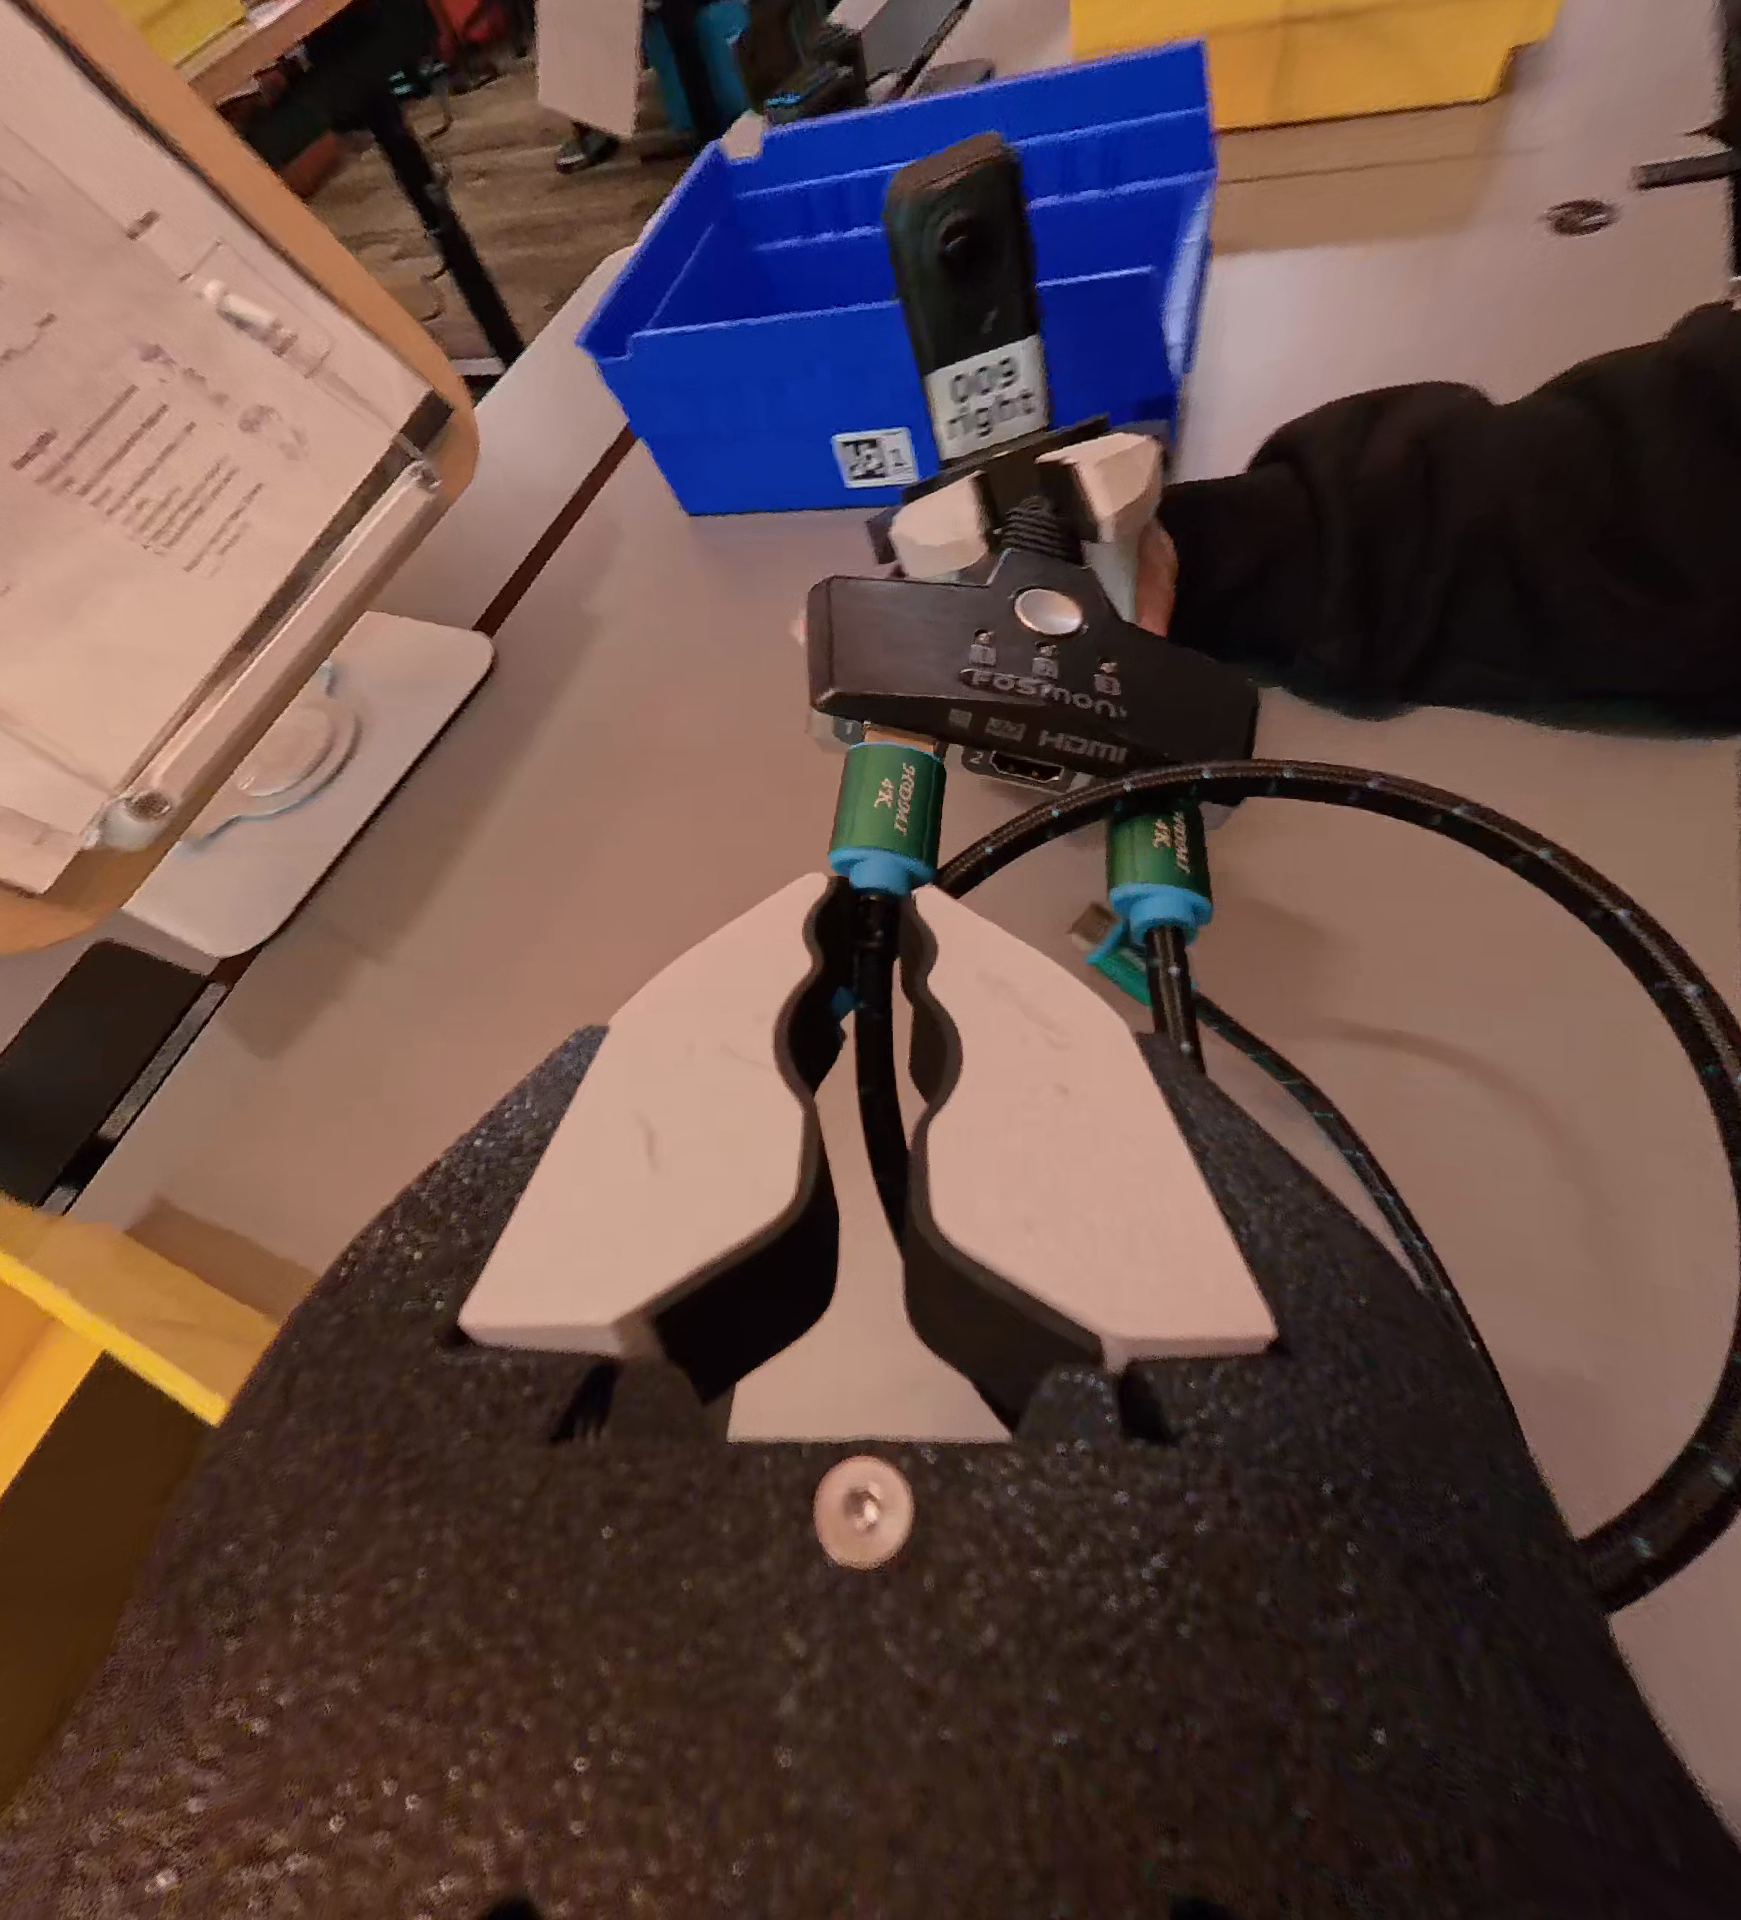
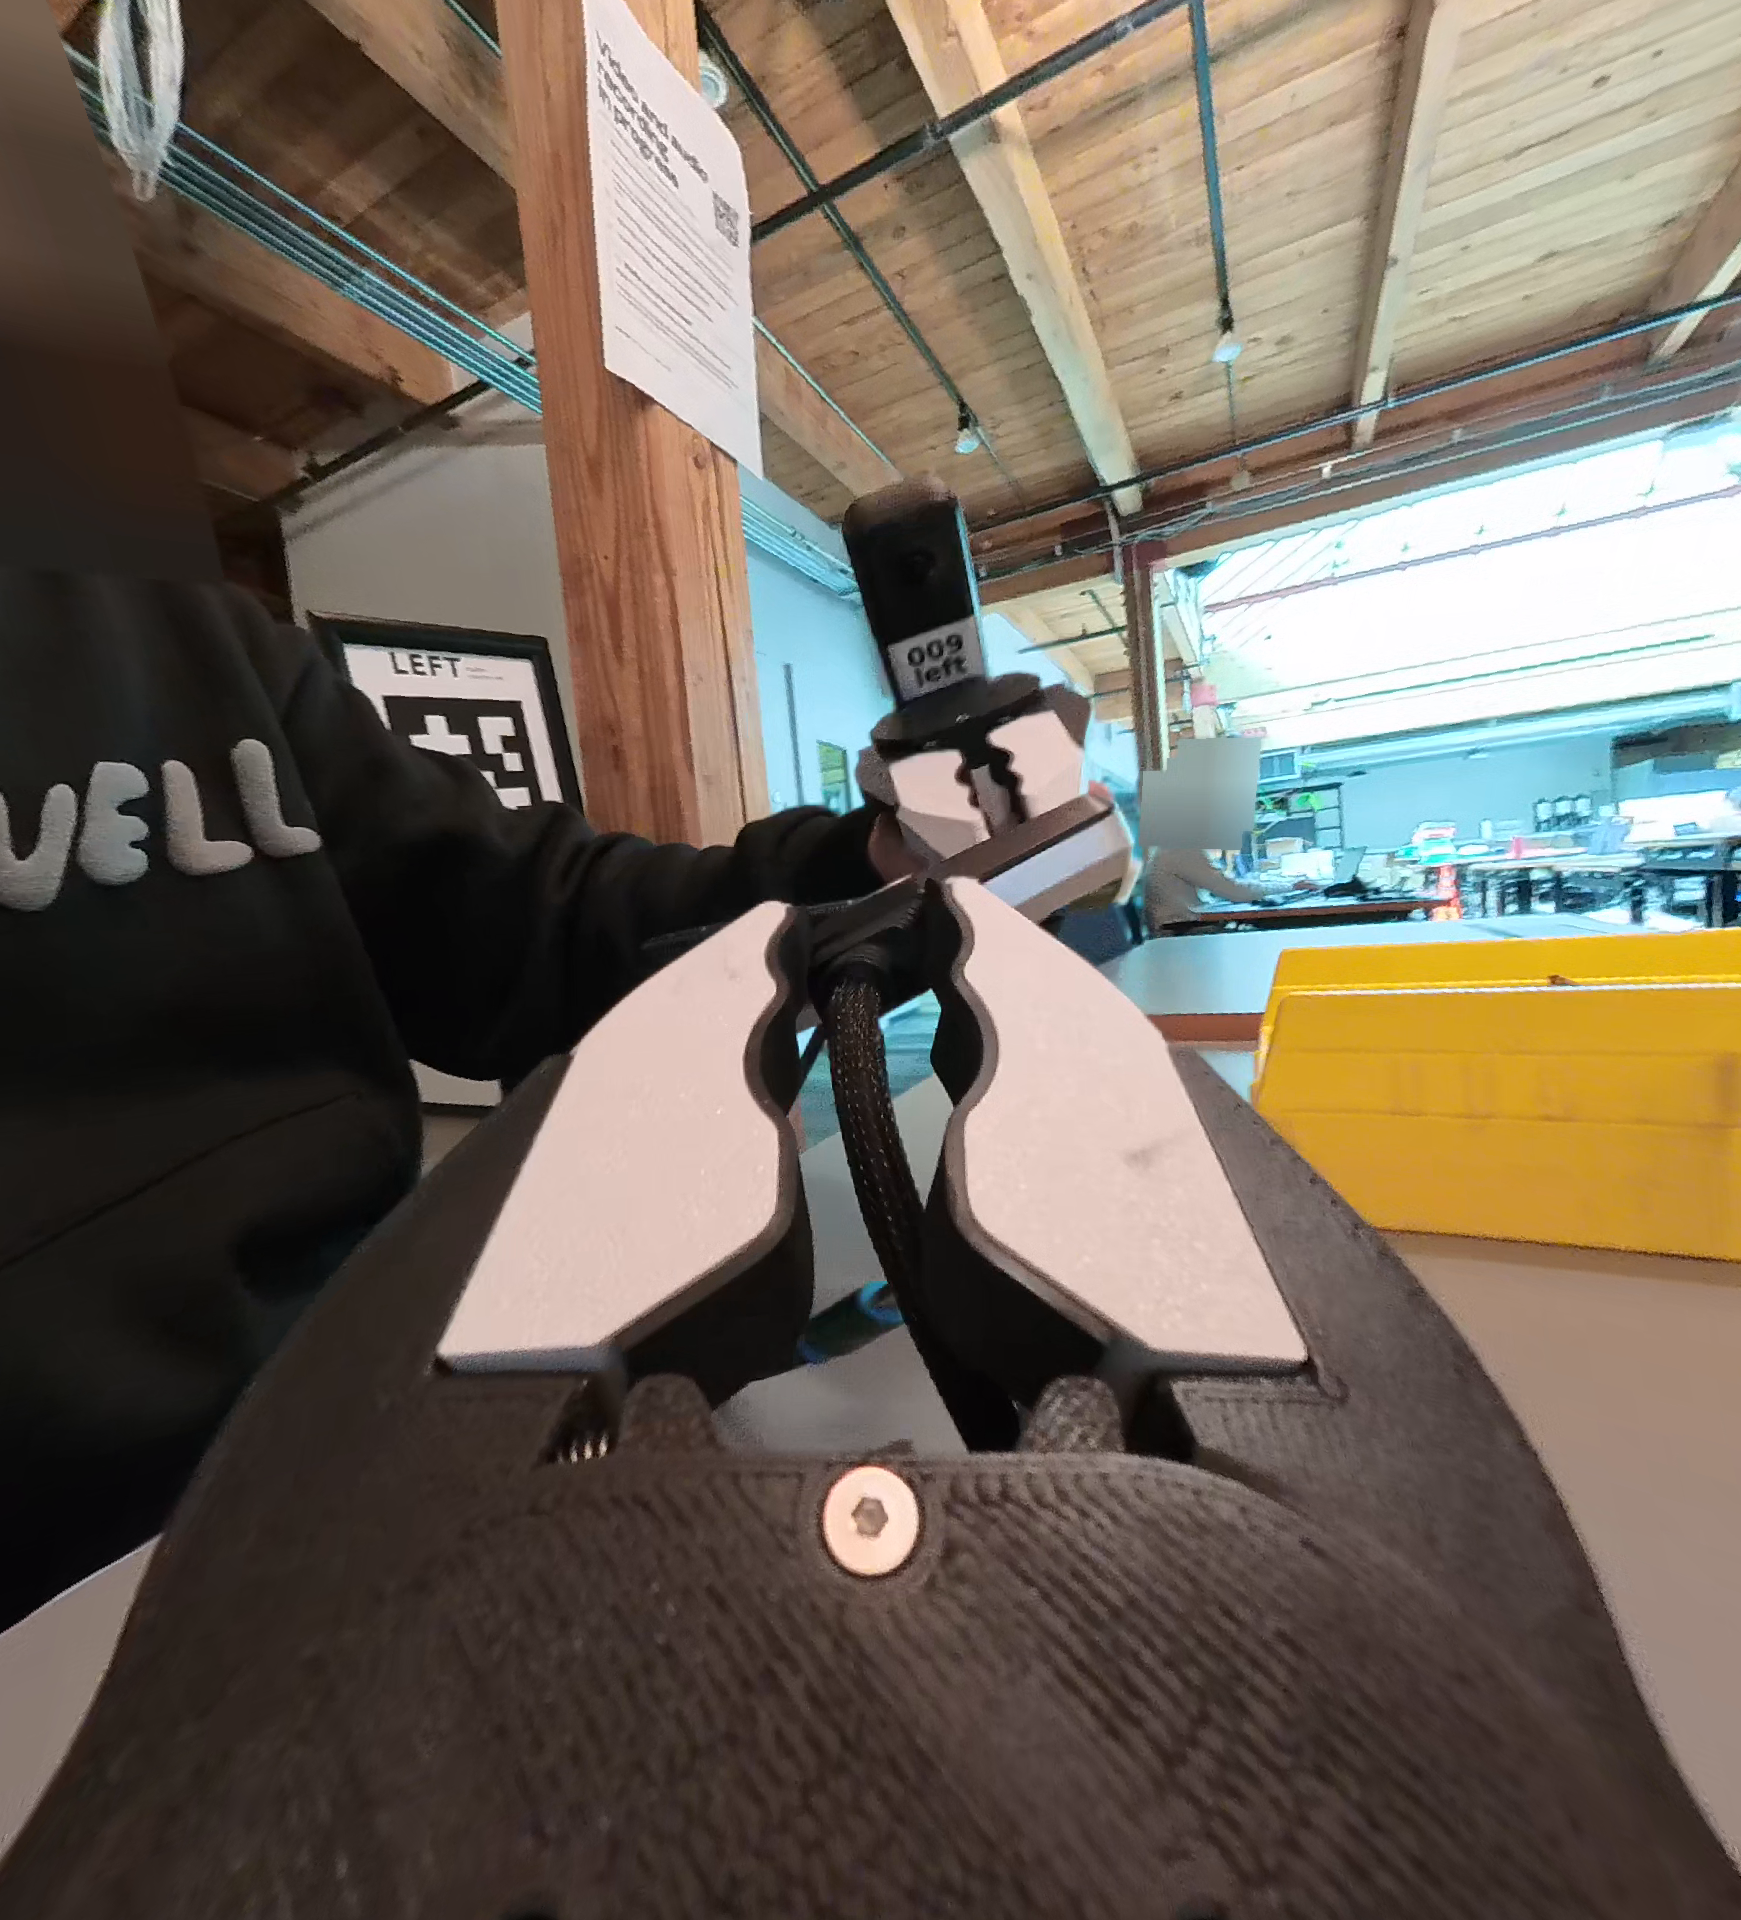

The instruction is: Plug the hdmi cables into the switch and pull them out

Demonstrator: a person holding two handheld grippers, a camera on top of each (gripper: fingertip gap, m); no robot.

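Note:
In the left wrist view, my left gripper (image 1: 871, 914) is shut on the braided cable just behind a green HDMI plug (image 1: 885, 816). The plug's metal tip sits at the leftmost port of the black switch (image 1: 1011, 665), with some metal still showing. A second green plug (image 1: 1152, 847) sits in the rightmost port. The middle port (image 1: 1027, 769) is empty. My right gripper (image 1: 1027, 509) holds the switch from the far side, above the table. In the right wrist view, my right gripper (image 2: 871, 920) is shut on the switch's thick braided tail (image 2: 871, 1101). The left gripper (image 2: 991, 800) faces it.
A blue divided bin (image 1: 741, 343) stands behind the switch. A clear document stand (image 1: 170, 520) is at the left. Yellow bins sit at the lower left (image 1: 4, 1382) and beside my right gripper (image 2: 1541, 1091). Cable loops (image 1: 1728, 1143) lie on the table at the right. A person in a black hoodie (image 2: 118, 935) stands close.

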